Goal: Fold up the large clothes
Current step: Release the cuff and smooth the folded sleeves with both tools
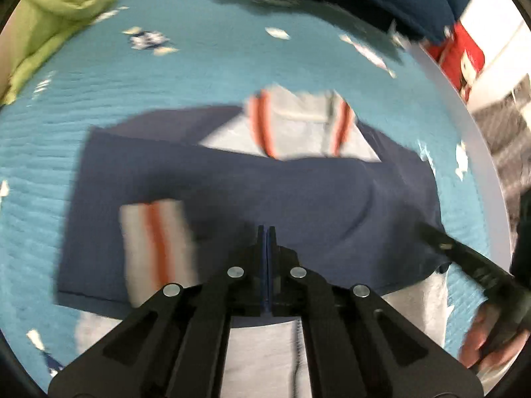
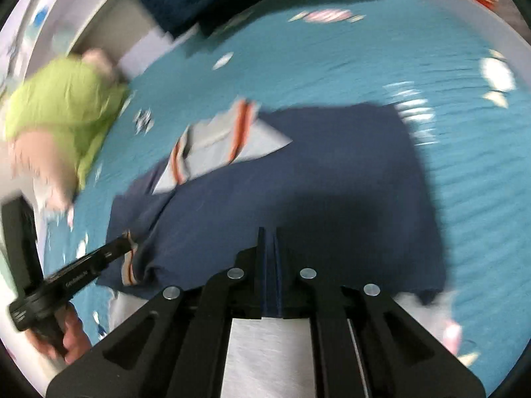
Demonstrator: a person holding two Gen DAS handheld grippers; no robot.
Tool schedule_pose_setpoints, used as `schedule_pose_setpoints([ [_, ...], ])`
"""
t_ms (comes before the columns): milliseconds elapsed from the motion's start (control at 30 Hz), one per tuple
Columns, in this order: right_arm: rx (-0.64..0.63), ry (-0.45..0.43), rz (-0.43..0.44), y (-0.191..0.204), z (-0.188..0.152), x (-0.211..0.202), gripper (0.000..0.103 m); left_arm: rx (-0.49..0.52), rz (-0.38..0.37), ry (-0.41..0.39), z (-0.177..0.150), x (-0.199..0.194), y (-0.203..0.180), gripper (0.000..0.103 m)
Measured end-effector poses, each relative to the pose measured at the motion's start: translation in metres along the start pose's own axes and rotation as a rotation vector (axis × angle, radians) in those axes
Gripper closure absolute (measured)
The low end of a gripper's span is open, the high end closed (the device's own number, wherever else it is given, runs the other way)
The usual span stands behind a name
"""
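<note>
On the far left of the teal quilted bedspread, a lime-green crumpled cloth is lying against the edge, well apart from the work. Toward the middle, a navy-blue polo shirt with a grey, orange-striped collar is lying partly folded on the bed, its long axis running left to right across the left wrist view, collar on the far side and a grey orange-striped cuff folded onto the body at the left.

The left claw is hovering above the near part of the shirt with its jaws pressed together; a thin dark-blue line is showing between them, but blur makes it impossible to tell whether that is fabric or the pads. Further right, the right claw is hanging over the shirt's near right part, jaws almost together with only a slit, and I cannot tell whether cloth is pinched there.

Both claws are sitting on the near side, so the shirt is stretching away from them; the next fold would probably carry the near hem toward the collar, each hand taking its own end.
</note>
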State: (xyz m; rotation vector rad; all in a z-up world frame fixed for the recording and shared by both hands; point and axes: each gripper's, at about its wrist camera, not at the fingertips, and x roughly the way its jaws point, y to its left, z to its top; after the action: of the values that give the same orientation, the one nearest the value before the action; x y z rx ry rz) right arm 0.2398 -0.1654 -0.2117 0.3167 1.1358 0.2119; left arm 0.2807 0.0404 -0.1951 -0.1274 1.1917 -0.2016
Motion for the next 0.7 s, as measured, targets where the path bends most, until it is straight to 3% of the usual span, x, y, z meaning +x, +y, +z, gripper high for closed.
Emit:
schedule_pose_setpoints([
  [67,0.011,0.041,-0.027,-0.011,-0.005,0.018,0.103,0.042,0.07,0.072,-0.01,0.035,-0.01,0.103],
  [133,0.048,0.044,0.016,-0.034,-0.009,0.007,0.103,0.062,0.071,0.039,-0.02,0.038,-0.01,0.101],
  [167,0.057,0.049,-0.011,-0.044,-0.011,-0.002,0.103,0.076,0.111,0.053,-0.021,0.032,-0.007,0.101],
  [267,0.105,0.001,-0.205,-0.093,-0.019,-0.03,0.099,0.048,0.128,0.049,-0.024,0.015,0.01,0.101],
  [367,0.175,0.036,-0.096,-0.13,-0.025,-0.013,0.103,-0.021,0.085,0.017,-0.018,0.038,0.034,0.101],
  [467,0.123,0.038,-0.151,-0.11,-0.011,-0.027,0.102,-0.015,0.135,0.046,-0.01,0.033,0.023,0.101],
  [500,0.11,-0.015,-0.131,-0.1,-0.004,-0.041,0.097,-0.001,0.136,0.034,-0.006,0.026,0.017,0.101],
  [567,0.083,-0.093,-0.052,-0.082,0.011,-0.058,0.097,0.042,0.11,-0.033,0.001,0.009,0.006,0.101],
  [633,0.011,-0.113,-0.036,-0.054,0.025,-0.053,0.097,0.067,0.099,-0.082,0.01,0.004,-0.004,0.101],
  [700,-0.015,-0.084,-0.034,-0.038,0.039,-0.031,0.097,0.053,0.076,-0.077,0.023,0.015,-0.013,0.101],
])
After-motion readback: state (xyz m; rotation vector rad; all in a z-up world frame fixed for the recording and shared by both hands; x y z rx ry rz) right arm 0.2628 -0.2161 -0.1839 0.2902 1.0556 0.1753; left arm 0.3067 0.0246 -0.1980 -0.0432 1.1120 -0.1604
